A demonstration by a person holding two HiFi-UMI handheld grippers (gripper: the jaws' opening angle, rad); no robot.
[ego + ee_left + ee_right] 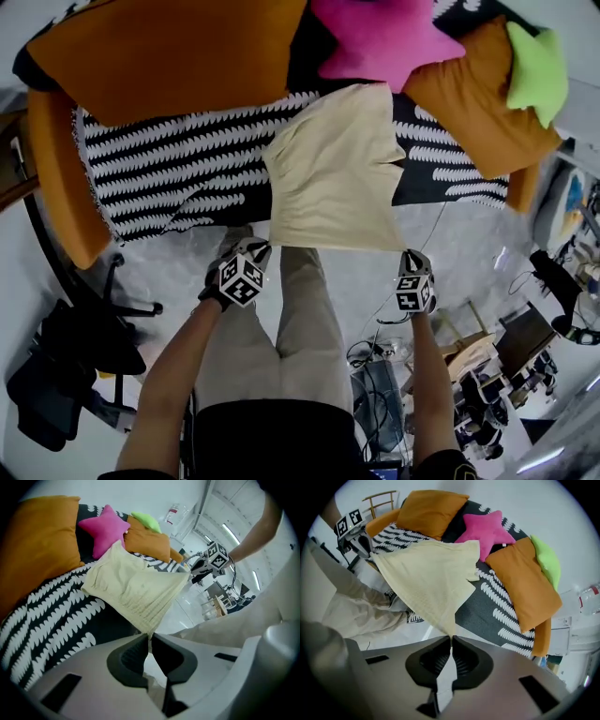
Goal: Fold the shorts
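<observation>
— Grippers?
— Found left gripper (262, 249) and right gripper (410, 255) each pinched shut on a near corner of the cream shorts (333, 173).
— Shorts?
— Saw them stretched between both, far end lying on striped cover (169, 169).

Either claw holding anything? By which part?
Both hold the cream shorts: left claw and right claw each pinch one corner of its near edge.
</observation>
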